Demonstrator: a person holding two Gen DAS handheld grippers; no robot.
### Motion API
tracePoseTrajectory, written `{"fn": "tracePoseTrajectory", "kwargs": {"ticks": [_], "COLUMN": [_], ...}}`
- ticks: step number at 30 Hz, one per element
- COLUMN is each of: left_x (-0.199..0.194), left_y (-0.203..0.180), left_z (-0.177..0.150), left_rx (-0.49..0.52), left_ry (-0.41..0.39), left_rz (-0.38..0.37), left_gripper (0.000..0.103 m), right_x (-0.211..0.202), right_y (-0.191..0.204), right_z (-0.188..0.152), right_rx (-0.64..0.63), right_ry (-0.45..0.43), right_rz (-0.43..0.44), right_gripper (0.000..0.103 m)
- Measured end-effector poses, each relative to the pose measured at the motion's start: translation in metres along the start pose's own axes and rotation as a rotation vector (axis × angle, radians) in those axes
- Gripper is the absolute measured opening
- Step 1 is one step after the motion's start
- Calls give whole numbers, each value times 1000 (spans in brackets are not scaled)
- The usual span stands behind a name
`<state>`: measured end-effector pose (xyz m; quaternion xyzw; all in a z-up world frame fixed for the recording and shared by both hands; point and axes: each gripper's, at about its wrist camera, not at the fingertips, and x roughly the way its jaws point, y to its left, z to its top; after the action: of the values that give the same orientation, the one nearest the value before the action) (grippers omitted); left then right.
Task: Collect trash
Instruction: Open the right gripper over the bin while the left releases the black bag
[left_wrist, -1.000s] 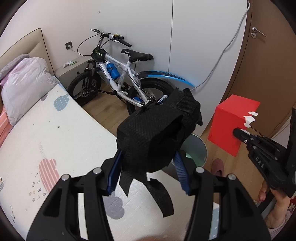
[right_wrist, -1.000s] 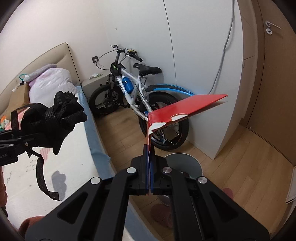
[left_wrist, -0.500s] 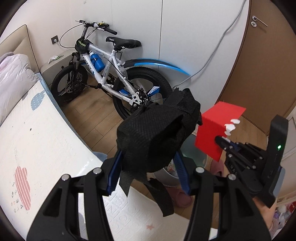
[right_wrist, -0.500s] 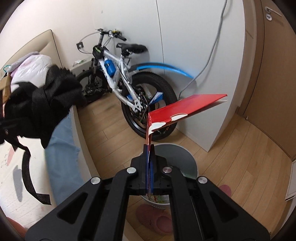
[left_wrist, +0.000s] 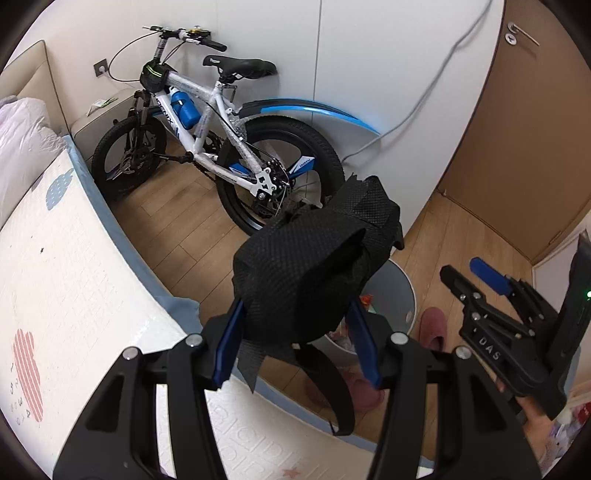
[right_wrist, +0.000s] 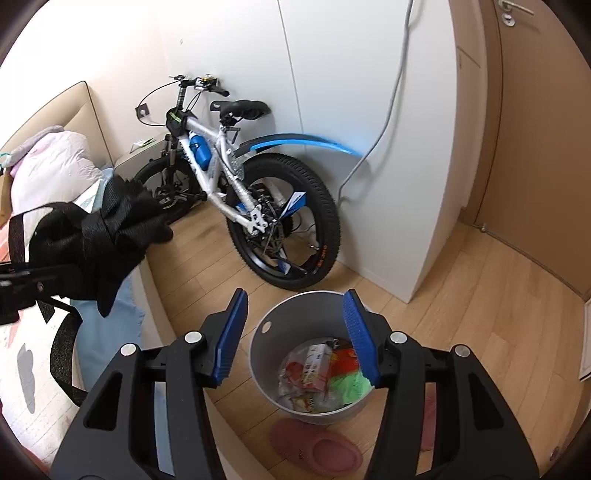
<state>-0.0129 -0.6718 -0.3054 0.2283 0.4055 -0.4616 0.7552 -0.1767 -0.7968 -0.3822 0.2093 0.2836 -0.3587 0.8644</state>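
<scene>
My left gripper (left_wrist: 295, 339) is shut on a crumpled black mesh bag (left_wrist: 314, 258) with loose straps, held above the bed edge and near the bin; the bag also shows in the right wrist view (right_wrist: 99, 236). My right gripper (right_wrist: 295, 336) is open and empty, right above a grey trash bin (right_wrist: 266, 354) on the floor. The bin holds wrappers and coloured scraps (right_wrist: 321, 376). The bin is partly hidden behind the bag in the left wrist view (left_wrist: 402, 295), where the right gripper (left_wrist: 469, 273) is at the right.
A white and blue bicycle (right_wrist: 236, 192) leans on the white wardrobe (right_wrist: 369, 110) just behind the bin. The bed (left_wrist: 55, 277) with a printed mat is at the left. Pink slippers (right_wrist: 317, 446) lie by the bin. A brown door (right_wrist: 546, 147) is at the right.
My right gripper has opened and the red box it held is gone from its fingers. Both grippers have moved toward the bin, the black bag still in the left.
</scene>
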Motion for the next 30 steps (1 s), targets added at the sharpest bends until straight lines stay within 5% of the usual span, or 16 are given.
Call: {"fn": "tracePoseTrajectory", "kwargs": {"ticks": [14,20,30], "left_x": [39,51,53], "left_y": [-50,-75,-80], "left_z": [20,28,29], "left_rx": [110,152,167], "left_ry": [43,25,30], "left_rz": [-108,-116,-75], "left_gripper": [55,74,75], "right_x": [-40,-41,-43], "right_y": [-38,-57,-59], "right_z": [9,7,7], "right_rx": [87,152,163], "right_ry": [-137,-146,-148], "right_rz": [-144,-95,-92], "right_gripper": [52,55,55]}}
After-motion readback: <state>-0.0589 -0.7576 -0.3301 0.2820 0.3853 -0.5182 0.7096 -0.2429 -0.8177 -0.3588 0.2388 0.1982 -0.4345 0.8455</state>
